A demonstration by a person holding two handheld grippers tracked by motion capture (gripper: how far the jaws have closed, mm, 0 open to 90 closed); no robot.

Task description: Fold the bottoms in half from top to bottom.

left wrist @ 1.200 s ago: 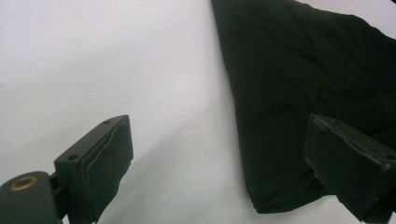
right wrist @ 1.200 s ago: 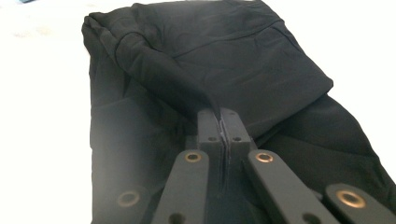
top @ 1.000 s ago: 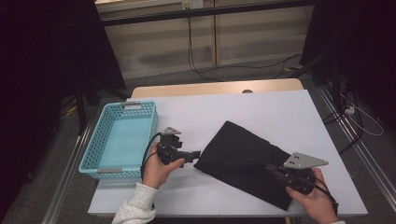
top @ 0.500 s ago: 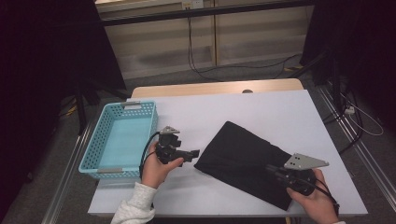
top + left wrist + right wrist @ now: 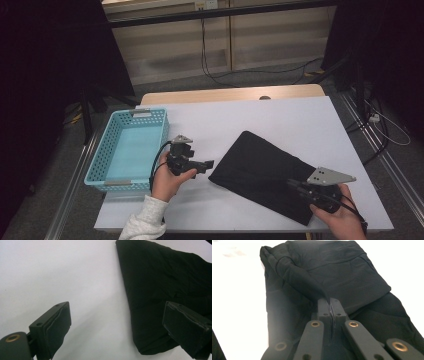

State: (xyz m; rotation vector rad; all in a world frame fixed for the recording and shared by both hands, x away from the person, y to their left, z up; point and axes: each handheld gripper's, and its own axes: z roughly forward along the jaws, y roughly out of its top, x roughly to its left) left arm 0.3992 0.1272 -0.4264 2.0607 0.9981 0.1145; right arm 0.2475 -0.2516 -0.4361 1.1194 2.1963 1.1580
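A black cloth (image 5: pixel 260 165) lies folded on the white table (image 5: pixel 280 120), right of centre. My right gripper (image 5: pixel 292 184) rests on its near right part, with a grey plate on top. In the right gripper view its jaws (image 5: pixel 329 301) are pressed together on a raised fold of the cloth (image 5: pixel 332 272), which runs up into them. My left gripper (image 5: pixel 207 165) is held just left of the cloth's left corner, pointing toward it. In the left gripper view it (image 5: pixel 117 315) stands wide open over bare table, with the cloth's edge (image 5: pixel 160 290) lying ahead of its right jaw.
A light blue mesh basket (image 5: pixel 100 170) stands at the table's left edge, close to my left hand. Behind the table there is a wooden strip, then floor with cables. Dark surroundings flank both sides.
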